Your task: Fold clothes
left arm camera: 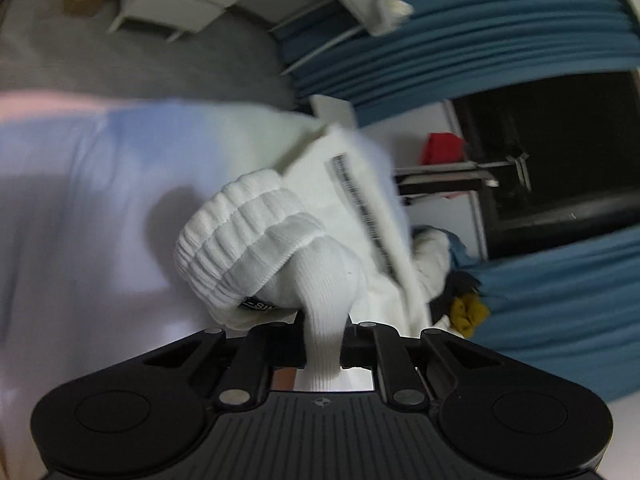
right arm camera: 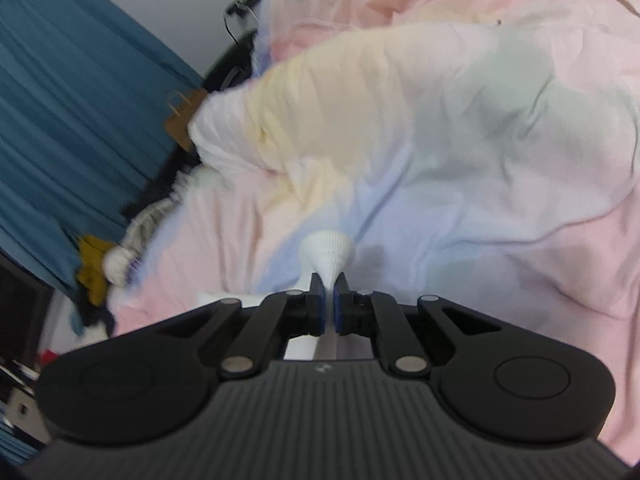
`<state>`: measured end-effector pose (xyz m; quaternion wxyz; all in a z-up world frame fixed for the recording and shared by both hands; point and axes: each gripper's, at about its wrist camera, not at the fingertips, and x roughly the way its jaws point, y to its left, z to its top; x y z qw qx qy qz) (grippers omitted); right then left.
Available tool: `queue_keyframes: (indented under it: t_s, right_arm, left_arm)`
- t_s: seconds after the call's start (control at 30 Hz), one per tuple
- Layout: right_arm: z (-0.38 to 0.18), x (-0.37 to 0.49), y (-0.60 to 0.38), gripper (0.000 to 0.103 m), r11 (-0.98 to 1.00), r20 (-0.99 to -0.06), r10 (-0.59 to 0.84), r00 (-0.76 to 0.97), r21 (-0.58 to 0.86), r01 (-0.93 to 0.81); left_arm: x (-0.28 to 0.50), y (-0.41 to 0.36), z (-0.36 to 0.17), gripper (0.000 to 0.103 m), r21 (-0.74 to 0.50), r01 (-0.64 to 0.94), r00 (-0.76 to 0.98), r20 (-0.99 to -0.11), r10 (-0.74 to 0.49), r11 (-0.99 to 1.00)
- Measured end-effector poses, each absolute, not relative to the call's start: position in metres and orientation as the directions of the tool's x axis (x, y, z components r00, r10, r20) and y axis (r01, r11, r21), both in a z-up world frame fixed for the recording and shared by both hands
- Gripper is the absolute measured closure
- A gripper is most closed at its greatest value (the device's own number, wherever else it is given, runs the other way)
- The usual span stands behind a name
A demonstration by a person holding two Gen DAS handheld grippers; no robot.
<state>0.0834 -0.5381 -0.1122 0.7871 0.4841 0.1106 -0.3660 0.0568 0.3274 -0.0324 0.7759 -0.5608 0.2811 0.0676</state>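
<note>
A white ribbed sock with a thick cuff hangs bunched in front of my left gripper, whose jaws are shut on the sock's narrow part. In the right wrist view my right gripper is shut on a small white tip of sock fabric that pokes out between its blue pads. Both grippers are held above a pastel bedsheet. I cannot tell whether both hold the same sock.
The rumpled pastel sheet covers the bed. A white folded item with a barcode label lies beyond the sock. Blue curtains hang behind, with a pile of clothes at the bed's edge and a brown paper bag.
</note>
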Motion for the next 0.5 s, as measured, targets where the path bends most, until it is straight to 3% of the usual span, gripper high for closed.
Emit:
queue_keyframes:
  t_s: [0.1, 0.27, 0.33, 0.5]
  right_arm:
    - [-0.106, 0.079, -0.537, 0.096, 0.263, -0.525, -0.506, 0.684, 0.662, 0.702]
    - [-0.128, 0.077, -0.547, 0.096, 0.207, -0.687, -0.430, 0.586, 0.557, 0.804]
    - [-0.140, 0.075, -0.553, 0.095, 0.197, -0.714, -0.389, 0.582, 0.553, 0.809]
    - [-0.127, 0.073, -0.549, 0.093, 0.232, -0.689, -0.385, 0.614, 0.572, 0.787]
  left_arm:
    - [0.056, 0.330, -0.017, 0.090, -0.794, -0.415, 0.817, -0.540, -0.203, 0.444]
    - [0.061, 0.335, -0.061, 0.089, -0.667, -0.531, 0.659, -0.713, -0.240, 0.522]
    - [0.061, 0.339, -0.069, 0.086, -0.679, -0.530, 0.653, -0.709, -0.267, 0.507]
    - [0.058, 0.328, -0.041, 0.074, -0.604, -0.465, 0.658, -0.725, -0.203, 0.647]
